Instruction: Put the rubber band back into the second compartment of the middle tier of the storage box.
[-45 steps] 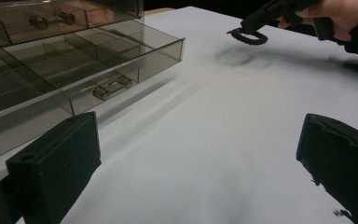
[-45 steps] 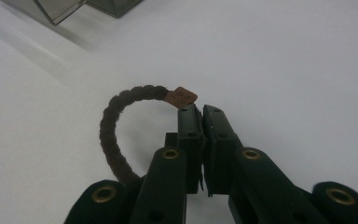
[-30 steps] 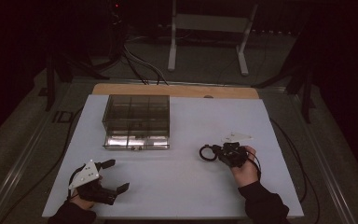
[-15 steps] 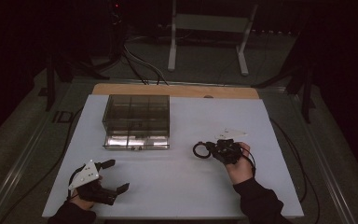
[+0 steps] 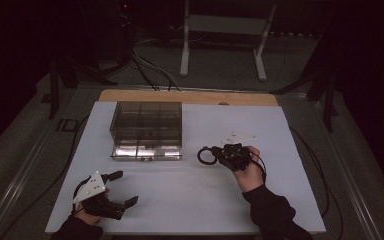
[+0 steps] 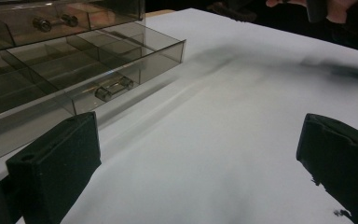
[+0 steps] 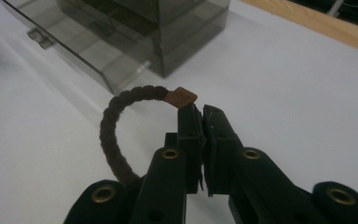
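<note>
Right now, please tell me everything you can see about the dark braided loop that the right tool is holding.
The dark brown braided loop looks like a twisted cord or hair band, closed into a ring, with a small tan rectangular tag joining its ends. The right tool is shut on it just beside that tag, so the ring hangs out sideways above the white table, toward the smoky transparent plastic drawer box. It keeps its round shape. Whether its lower part touches the table cannot be told.

high view – overhead, facing forward | gripper views – low, close | shared: clear box [image 5: 146,131]
</note>
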Tool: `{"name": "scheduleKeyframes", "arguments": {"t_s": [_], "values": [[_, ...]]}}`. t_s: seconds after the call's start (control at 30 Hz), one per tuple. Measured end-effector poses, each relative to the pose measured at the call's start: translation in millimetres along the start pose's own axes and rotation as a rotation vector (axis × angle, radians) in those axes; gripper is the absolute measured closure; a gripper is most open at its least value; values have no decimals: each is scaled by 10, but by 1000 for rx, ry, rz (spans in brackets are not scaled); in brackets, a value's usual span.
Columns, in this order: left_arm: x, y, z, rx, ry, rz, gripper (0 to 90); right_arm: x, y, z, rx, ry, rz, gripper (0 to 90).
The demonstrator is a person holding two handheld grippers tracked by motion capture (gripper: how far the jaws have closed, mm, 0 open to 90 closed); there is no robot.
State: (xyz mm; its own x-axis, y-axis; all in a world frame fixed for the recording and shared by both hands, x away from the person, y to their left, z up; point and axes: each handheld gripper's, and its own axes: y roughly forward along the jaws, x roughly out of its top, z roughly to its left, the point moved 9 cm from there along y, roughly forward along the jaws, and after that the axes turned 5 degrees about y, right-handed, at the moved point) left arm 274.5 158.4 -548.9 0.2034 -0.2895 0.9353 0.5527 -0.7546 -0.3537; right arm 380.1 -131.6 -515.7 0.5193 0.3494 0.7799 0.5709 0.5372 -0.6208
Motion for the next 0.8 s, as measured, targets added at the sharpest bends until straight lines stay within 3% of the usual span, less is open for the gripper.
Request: {"name": "scheduleKeyframes", "arguments": {"t_s": [0.8], "values": [[6,-7,-6,-4,2,-3,3,450,170,353,57,-68,-27,861]]}}
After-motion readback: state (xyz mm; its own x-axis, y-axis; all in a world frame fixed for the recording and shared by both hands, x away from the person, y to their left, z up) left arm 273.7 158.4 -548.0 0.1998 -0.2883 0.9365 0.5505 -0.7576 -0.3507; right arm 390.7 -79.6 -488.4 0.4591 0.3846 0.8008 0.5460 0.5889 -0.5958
